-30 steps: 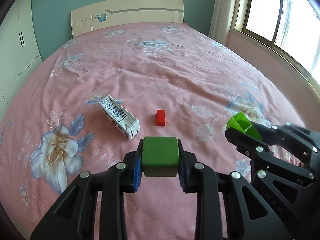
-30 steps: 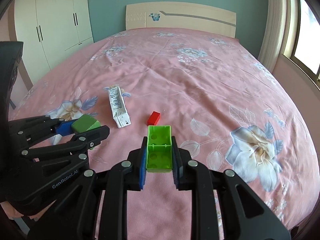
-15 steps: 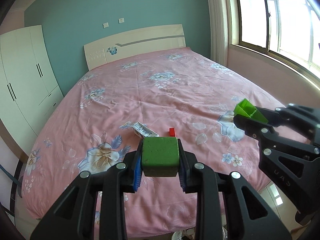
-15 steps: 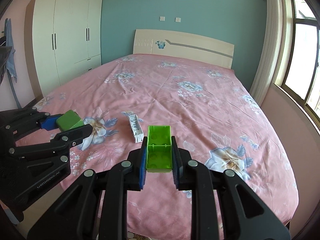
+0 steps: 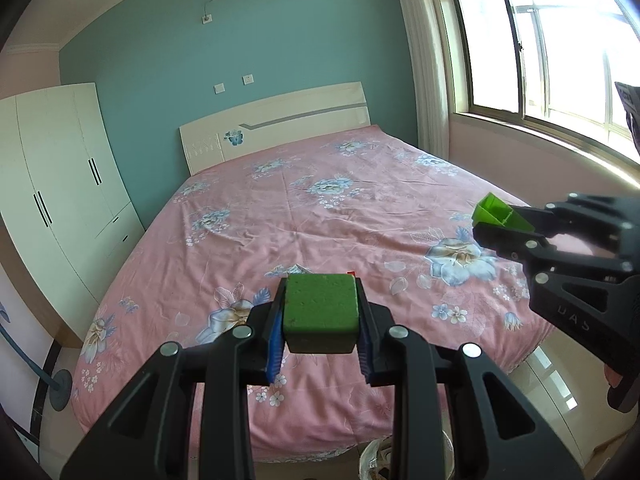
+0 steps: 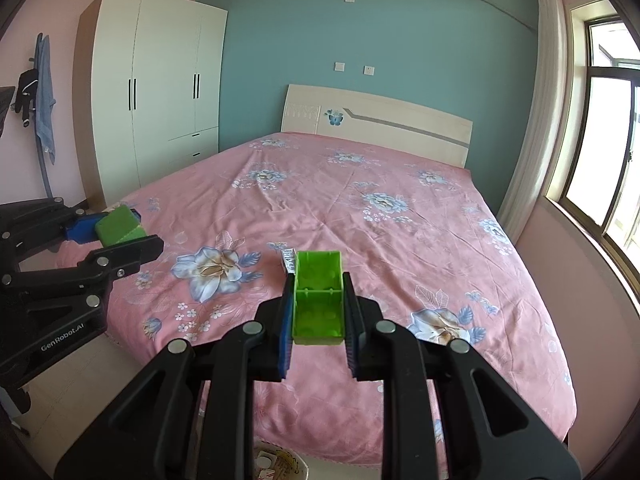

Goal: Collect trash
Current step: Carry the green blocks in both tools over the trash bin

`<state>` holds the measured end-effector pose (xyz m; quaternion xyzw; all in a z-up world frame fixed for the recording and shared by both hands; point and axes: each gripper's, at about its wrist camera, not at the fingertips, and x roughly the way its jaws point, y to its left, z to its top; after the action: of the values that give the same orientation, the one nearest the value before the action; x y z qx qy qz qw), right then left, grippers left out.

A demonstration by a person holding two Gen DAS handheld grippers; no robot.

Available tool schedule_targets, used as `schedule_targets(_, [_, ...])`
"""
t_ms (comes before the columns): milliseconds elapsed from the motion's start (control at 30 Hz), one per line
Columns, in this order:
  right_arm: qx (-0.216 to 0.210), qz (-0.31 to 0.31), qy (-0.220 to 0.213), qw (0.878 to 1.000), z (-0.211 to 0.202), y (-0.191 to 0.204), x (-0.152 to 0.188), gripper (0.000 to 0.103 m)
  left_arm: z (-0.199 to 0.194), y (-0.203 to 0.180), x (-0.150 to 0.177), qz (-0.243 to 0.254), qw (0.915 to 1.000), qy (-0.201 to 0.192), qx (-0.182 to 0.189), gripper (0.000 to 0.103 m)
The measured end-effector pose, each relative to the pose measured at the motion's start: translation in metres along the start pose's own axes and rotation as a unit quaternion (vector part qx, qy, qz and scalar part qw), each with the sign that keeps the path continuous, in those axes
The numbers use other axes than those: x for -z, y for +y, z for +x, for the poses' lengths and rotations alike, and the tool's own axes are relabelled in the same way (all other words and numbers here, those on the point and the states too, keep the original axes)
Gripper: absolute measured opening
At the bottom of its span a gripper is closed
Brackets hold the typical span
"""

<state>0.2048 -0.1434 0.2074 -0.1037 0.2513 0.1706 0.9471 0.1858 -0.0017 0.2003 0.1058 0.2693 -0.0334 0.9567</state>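
Note:
My left gripper (image 5: pixel 320 320) is shut on a dark green block (image 5: pixel 320 306), held high beyond the foot of the bed. It also shows in the right wrist view (image 6: pixel 116 230). My right gripper (image 6: pixel 318 308) is shut on a bright green hollow brick (image 6: pixel 318 298), also seen in the left wrist view (image 5: pixel 494 214). On the pink floral bed (image 6: pixel 360 216) lie a white carton (image 6: pixel 288 260), mostly hidden behind the brick, and a small red block (image 5: pixel 351 272), barely showing behind the green block.
A bin with trash (image 6: pixel 280 464) stands on the floor at the foot of the bed, below the grippers; it also shows in the left wrist view (image 5: pixel 376 460). A white wardrobe (image 6: pixel 156 92) stands left, a window (image 5: pixel 540 40) right.
Both grippers have pulled back and up from the bed with their green pieces still held. The bed now looks much farther off and the floor bin has come into view.

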Motion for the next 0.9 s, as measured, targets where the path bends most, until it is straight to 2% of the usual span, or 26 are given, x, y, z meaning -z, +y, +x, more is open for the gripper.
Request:
schedule_targets(233, [-0.013, -0.009, 0.000, 1.000, -0.027, 0.000, 0.009, 0.022, -0.014, 0.002, 0.011, 0.010, 0.9999, -0.003, -0.010, 0.032])
schedule_targets(433, [-0.018, -0.007, 0.009, 1.000, -0.025, -0.006, 0.025, 0.022, -0.008, 0.004, 0.027, 0.013, 0.9998, 0.012, -0.001, 0.032])
schedule_targets(700, [-0.020, -0.012, 0.042, 0.999, -0.012, -0.008, 0.059, 0.022, 0.022, -0.005, 0.068, 0.011, 0.9972, 0.068, 0.028, 0.032])
schedule_targets(900, [-0.029, -0.011, 0.081, 0.996, 0.005, -0.009, 0.094, 0.022, 0.052, -0.019, 0.102, 0.013, 0.9910, 0.121, 0.055, 0.032])
